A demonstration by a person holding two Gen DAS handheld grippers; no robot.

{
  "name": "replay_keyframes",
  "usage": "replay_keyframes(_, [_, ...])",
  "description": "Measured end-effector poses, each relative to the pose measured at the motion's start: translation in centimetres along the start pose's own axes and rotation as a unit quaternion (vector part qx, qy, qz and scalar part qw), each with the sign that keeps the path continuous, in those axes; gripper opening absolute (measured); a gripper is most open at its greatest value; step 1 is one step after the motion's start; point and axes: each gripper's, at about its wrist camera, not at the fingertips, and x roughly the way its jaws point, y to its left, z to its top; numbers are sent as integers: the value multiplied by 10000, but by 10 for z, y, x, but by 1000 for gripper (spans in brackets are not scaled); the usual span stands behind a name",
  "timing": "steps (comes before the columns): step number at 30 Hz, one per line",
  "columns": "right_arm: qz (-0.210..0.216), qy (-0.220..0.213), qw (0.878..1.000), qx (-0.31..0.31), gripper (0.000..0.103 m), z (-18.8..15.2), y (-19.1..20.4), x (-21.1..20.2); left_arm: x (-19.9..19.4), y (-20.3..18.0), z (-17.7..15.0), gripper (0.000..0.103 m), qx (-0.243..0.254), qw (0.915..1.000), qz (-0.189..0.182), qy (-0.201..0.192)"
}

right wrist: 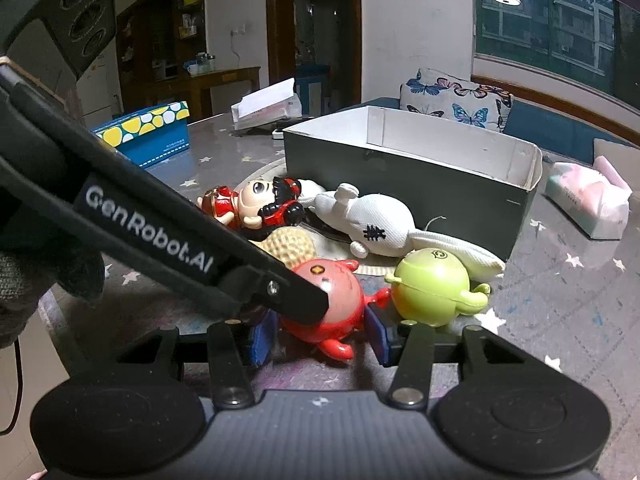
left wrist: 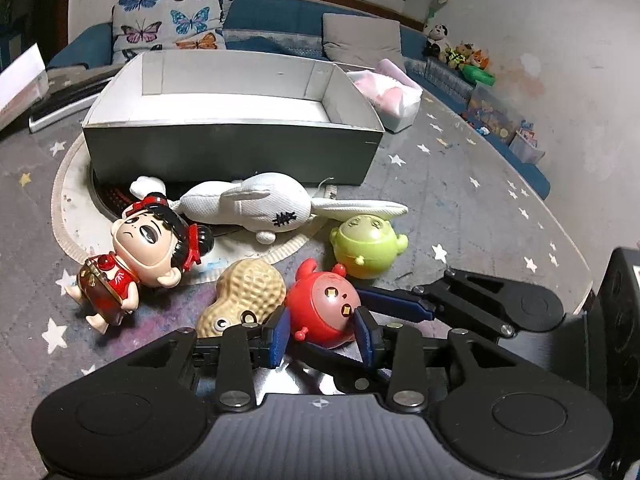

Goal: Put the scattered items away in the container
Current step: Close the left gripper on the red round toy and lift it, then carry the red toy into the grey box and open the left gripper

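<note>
Fingers (right wrist: 378,334) flank red toy (right wrist: 340,300), perhaps touching, blue box (right wrist: 160,136) right-view only

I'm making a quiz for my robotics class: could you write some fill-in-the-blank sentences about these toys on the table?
1. The white plush rabbit lies right in front of the gray ____.
2. The round toy flanked by the jaws of the left gripper is coloured ____.
3. The peanut toy lies between that round toy and the ____ dressed in red.
4. The pillow behind the container is printed with ____.

Missing words: box; red; doll; butterflies.
</note>
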Motion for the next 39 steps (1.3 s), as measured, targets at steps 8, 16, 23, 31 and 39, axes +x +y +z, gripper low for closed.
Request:
replay_keyframes(8, [-20, -47, 10000, 43, 50, 2, 2, 2, -4, 13, 7, 39, -365, 9990, -238, 52])
replay_keyframes(16, [-77, 25, 9999, 129, 48, 2, 2, 6, 0, 18, 7, 40, -460, 9984, -307, 86])
replay_keyframes(23, [-190, -45, 9998, 67, 48, 2, 9, -8, -13, 15, 0, 39, -530, 9974, -488, -71])
replay_keyframes(31, [-238, -337, 9990, -180, 48, 28, 2, -33, -38, 0, 22, 39, -406, 9966, -591, -413])
replay_keyframes(39, [-314, -507, 9971, -474, 48, 82, -33, -22, -32, 5, 86, 39, -600, 9939, -665, -637])
